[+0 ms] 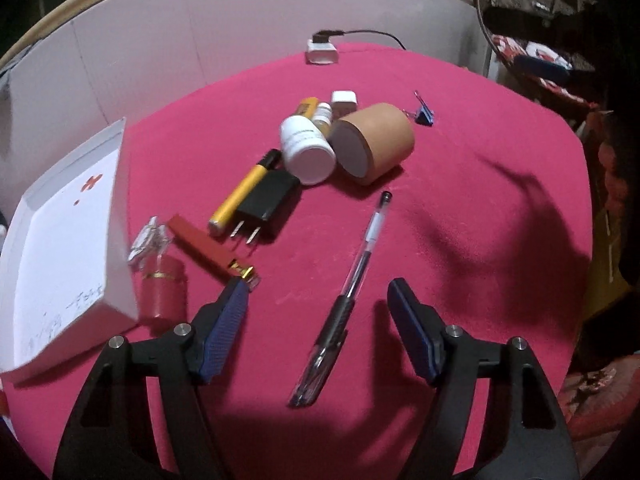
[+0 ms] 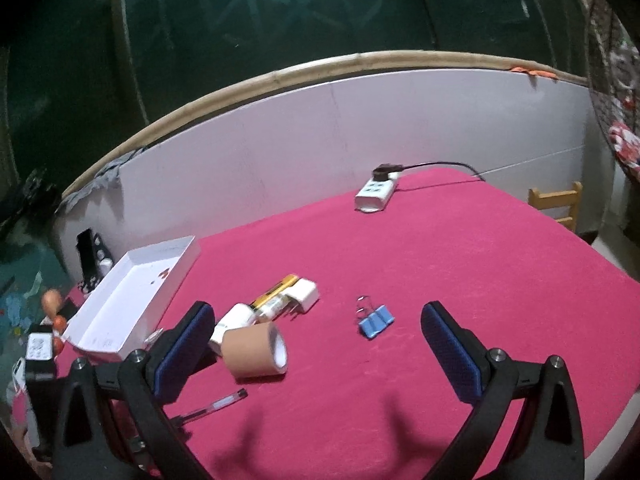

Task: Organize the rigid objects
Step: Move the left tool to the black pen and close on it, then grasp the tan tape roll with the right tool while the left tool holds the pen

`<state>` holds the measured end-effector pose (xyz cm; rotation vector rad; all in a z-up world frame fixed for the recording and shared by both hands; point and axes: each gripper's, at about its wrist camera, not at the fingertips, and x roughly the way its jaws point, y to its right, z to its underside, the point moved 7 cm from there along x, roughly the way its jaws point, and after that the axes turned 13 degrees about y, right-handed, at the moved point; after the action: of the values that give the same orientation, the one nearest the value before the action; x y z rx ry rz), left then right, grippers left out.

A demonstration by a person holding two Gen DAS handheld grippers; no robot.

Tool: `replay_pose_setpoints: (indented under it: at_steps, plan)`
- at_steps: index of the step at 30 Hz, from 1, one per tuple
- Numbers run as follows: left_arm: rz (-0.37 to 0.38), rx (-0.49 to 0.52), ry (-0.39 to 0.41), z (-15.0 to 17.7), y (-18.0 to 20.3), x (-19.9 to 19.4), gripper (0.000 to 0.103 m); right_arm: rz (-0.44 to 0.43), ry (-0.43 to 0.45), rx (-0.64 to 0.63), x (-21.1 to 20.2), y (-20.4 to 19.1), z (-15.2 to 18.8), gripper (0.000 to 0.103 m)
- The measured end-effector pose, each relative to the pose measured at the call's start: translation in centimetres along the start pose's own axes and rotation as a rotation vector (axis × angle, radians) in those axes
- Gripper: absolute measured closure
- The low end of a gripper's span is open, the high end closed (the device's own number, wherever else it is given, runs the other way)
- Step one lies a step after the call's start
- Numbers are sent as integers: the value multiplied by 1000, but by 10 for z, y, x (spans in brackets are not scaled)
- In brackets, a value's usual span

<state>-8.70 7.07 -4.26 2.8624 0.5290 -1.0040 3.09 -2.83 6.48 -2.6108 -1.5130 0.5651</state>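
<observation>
Loose objects lie on a red tablecloth (image 1: 460, 128). A clear black-grip pen (image 1: 344, 300) lies between the fingers of my open left gripper (image 1: 316, 292). Beyond it are a brown cardboard tube (image 1: 372, 142), a white pill bottle (image 1: 306, 148), a black plug adapter (image 1: 266, 204), a yellow marker (image 1: 240, 196), a red flat stick (image 1: 204, 246), a red perfume bottle (image 1: 162, 284) and a blue binder clip (image 1: 424, 114). My right gripper (image 2: 316, 312) is open and empty, above the tube (image 2: 254, 350) and clip (image 2: 376, 322).
An open white box (image 1: 64, 248) stands at the left table edge; it also shows in the right wrist view (image 2: 132, 296). A white power strip (image 2: 376, 194) with a black cable sits at the far edge by the white wall panel (image 2: 320, 128). A wooden chair (image 2: 558, 200) stands at the right.
</observation>
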Motion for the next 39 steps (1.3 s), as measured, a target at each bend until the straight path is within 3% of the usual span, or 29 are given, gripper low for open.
replay_pose_setpoints:
  at_steps: [2, 10, 13, 15, 18, 24, 31, 39]
  plan:
    - [3, 4, -23, 3, 2, 4, 47, -22, -19, -21, 3, -8, 5, 0]
    - [4, -16, -23, 5, 2, 5, 51, -58, -54, -26, 5, -17, 11, 0]
    - [27, -19, -21, 6, 6, 1, 64, -58, -53, -23, 4, -17, 11, 0]
    - [46, -12, -17, 6, 10, -1, 82, -56, -56, -24, 5, -17, 12, 0]
    - [31, -15, -11, 7, 8, -3, 91, -56, -74, -29, 9, -18, 16, 0]
    - [2, -109, 13, 7, -13, -13, 93, -60, -122, -45, 23, -27, 28, 0]
    - [-32, -137, 84, 5, -24, -41, 93, -87, -181, -166, 49, -57, 47, 1]
    - [-76, -170, 127, 1, -37, -55, 93, -50, -320, -229, 82, -64, 75, 26]
